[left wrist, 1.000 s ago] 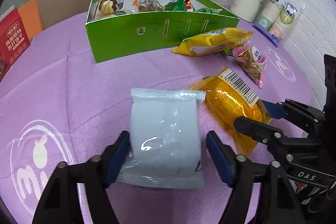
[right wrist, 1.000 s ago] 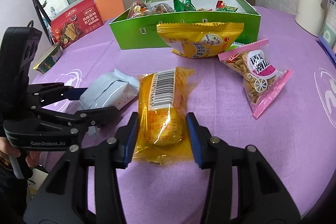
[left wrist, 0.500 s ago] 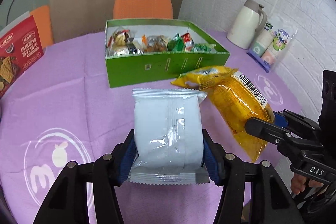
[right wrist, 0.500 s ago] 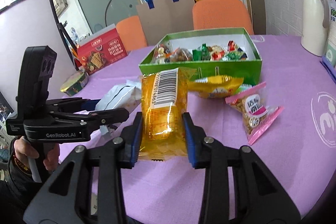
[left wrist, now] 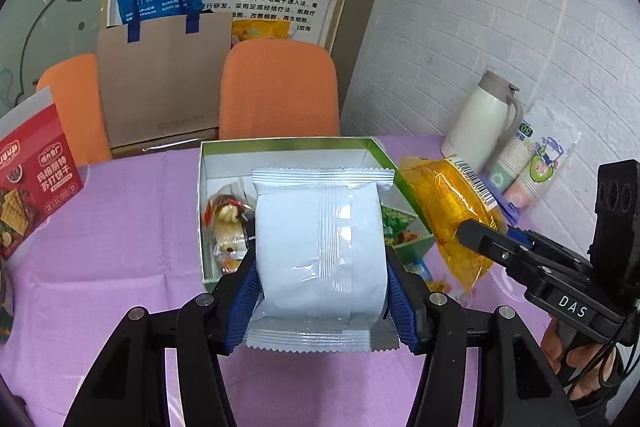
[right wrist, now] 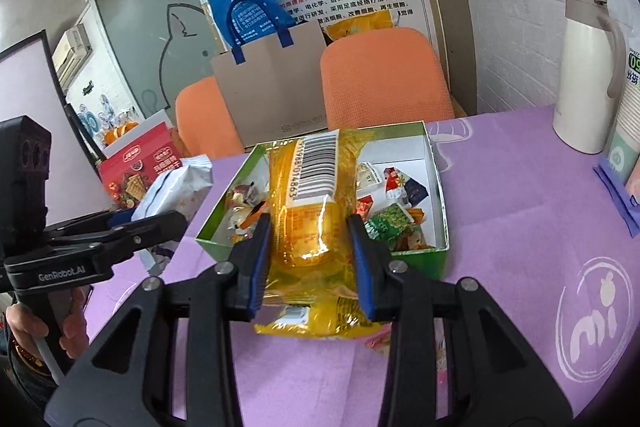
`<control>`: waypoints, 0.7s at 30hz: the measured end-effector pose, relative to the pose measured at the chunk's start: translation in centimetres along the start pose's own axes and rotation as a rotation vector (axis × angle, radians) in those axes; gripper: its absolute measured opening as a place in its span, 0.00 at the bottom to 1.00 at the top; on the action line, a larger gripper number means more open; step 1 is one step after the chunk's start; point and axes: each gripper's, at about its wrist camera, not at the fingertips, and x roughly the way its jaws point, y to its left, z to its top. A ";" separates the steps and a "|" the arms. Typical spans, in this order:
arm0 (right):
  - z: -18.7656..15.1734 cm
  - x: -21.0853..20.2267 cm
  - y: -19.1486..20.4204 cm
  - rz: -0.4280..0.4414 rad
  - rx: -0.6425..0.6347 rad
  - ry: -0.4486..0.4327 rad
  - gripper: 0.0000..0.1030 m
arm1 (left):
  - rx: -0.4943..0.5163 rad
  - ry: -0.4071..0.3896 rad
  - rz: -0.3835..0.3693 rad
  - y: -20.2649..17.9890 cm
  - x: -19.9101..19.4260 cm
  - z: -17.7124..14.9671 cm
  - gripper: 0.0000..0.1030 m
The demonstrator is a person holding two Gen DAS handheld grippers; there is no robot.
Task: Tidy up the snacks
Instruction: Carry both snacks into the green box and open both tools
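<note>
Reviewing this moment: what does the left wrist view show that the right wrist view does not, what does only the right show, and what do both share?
Only the left wrist view: the left gripper head-on, shut on the pale blue packet, and the cup sleeve's printed front.

Only the right wrist view: the right gripper head-on, shut on the yellow packet, the white logo on the purple cloth, and an air conditioner.

Both: the green box of snacks, both packets, the white jug, orange chairs, the red box.

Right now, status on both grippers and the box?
Left gripper shut on white foil packet. Right gripper shut on yellow plastic packet. Green cardboard box ahead, unobstructed.
</note>
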 end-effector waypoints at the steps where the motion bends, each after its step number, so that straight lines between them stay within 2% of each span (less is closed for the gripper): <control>1: 0.4 0.7 -0.4 -0.005 0.006 0.005 0.38 | -0.004 0.005 0.002 0.1 0.7 0.5 0.57; 10: 2.5 5.8 -3.4 -0.010 0.049 0.051 0.38 | -0.040 0.059 0.022 2.0 6.8 3.4 0.57; 12: 2.3 7.4 -3.8 -0.014 0.041 0.075 0.42 | -0.048 0.075 0.021 2.5 8.1 3.6 0.57; 13: 2.2 8.1 -3.9 -0.024 0.039 0.097 0.45 | -0.047 0.080 0.014 2.7 8.7 3.6 0.58; 15: 1.9 9.1 -4.2 -0.042 0.024 0.129 0.73 | -0.048 0.090 0.015 2.9 9.7 3.4 0.69; 16: 1.7 9.0 -4.4 -0.053 0.026 0.118 0.78 | -0.054 0.092 0.027 3.1 9.9 3.2 0.84; 17: 1.6 8.6 -4.8 -0.062 0.031 0.092 0.84 | -0.060 0.081 0.041 3.2 9.8 2.9 0.91; 21: 1.3 7.4 -6.1 -0.081 0.080 0.066 0.89 | -0.070 0.065 0.064 3.7 9.4 2.4 0.93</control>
